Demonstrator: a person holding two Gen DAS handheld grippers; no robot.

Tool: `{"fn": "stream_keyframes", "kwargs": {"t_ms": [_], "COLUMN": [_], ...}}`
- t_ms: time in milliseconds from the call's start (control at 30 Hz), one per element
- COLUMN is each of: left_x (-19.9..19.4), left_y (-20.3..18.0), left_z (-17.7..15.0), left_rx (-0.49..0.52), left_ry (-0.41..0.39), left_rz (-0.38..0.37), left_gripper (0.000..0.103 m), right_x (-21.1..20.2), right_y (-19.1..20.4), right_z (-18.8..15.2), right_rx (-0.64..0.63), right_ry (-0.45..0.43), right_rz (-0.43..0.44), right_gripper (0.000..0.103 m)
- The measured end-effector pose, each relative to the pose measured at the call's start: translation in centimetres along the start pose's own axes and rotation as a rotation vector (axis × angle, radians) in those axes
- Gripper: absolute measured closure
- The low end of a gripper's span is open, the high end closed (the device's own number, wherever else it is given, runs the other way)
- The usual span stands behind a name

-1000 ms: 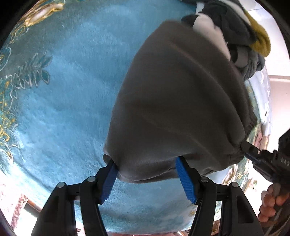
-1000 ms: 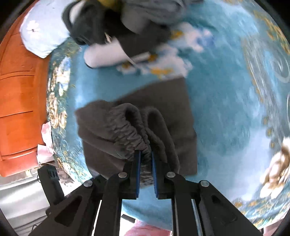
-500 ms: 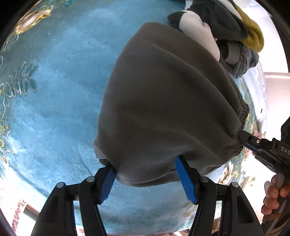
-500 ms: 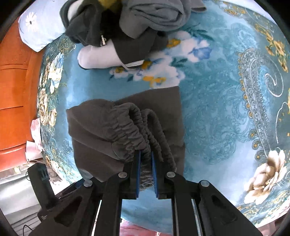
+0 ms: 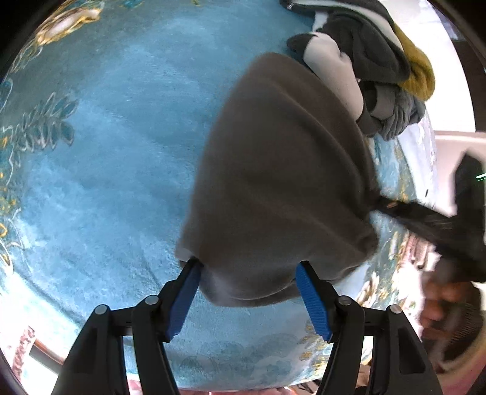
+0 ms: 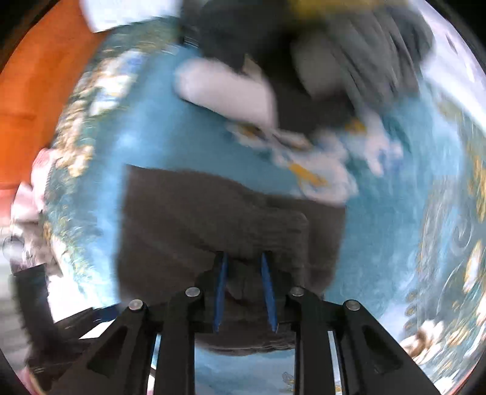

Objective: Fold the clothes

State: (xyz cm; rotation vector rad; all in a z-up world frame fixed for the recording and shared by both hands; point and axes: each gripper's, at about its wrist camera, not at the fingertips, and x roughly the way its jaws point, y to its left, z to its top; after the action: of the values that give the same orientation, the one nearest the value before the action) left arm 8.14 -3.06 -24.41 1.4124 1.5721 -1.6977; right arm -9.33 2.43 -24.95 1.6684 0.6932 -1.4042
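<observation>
A grey fleece garment (image 5: 282,170) lies folded on the blue flowered bedspread (image 5: 115,158). My left gripper (image 5: 247,269) stands wide at its near folded edge, and that thick fold fills the gap between the blue pads. In the right wrist view, which is blurred, the garment's gathered waistband (image 6: 258,231) lies in front of my right gripper (image 6: 243,256). Its jaws are opening, with fabric between them but apart from the pads. From the left wrist view, the right gripper (image 5: 384,203) reaches the garment's right edge, a hand (image 5: 440,307) behind it.
A pile of dark, white, grey and mustard clothes (image 5: 373,66) sits beyond the garment, also at the top of the right wrist view (image 6: 319,60). Orange wooden furniture (image 6: 33,91) borders the bed on one side. A white pillow (image 6: 121,15) lies at the bed's far corner.
My right gripper's jaws have parted from the waistband they pinched, and it has swung sideways and rolled. The garment's right side has dropped flatter. My left gripper holds about the same place.
</observation>
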Motion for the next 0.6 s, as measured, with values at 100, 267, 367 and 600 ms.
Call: {"fn": "stream_keyframes", "kwargs": {"t_ms": [100,267,367,600], "left_x": [-0.8,-2.8,-3.4,-0.1], "left_y": [0.6,3.4,3.7,4.0], "left_z": [0.2,0.1,1.7,4.0], "left_rx": [-0.033,-0.091,-0.084,-0.056], "left_ry": [-0.017,-0.064,-0.088,-0.052], "left_rz": [-0.018,-0.041,-0.037,0.01], "left_gripper": [0.034,0.034,0.034,0.034], "right_x": [1.7,1.2,-1.8,-2.2], "right_y": [-1.1,-0.5,-1.0,-5.0], "right_z": [0.2,0.6,0.0,-2.7], "right_rx": [0.021,0.029,0.061,0.186], "right_ry": [0.013,0.037,-0.038,-0.017], "right_rz": [-0.006,-0.006,0.048,0.145], "right_gripper": [0.081,0.079,0.072,0.026]}}
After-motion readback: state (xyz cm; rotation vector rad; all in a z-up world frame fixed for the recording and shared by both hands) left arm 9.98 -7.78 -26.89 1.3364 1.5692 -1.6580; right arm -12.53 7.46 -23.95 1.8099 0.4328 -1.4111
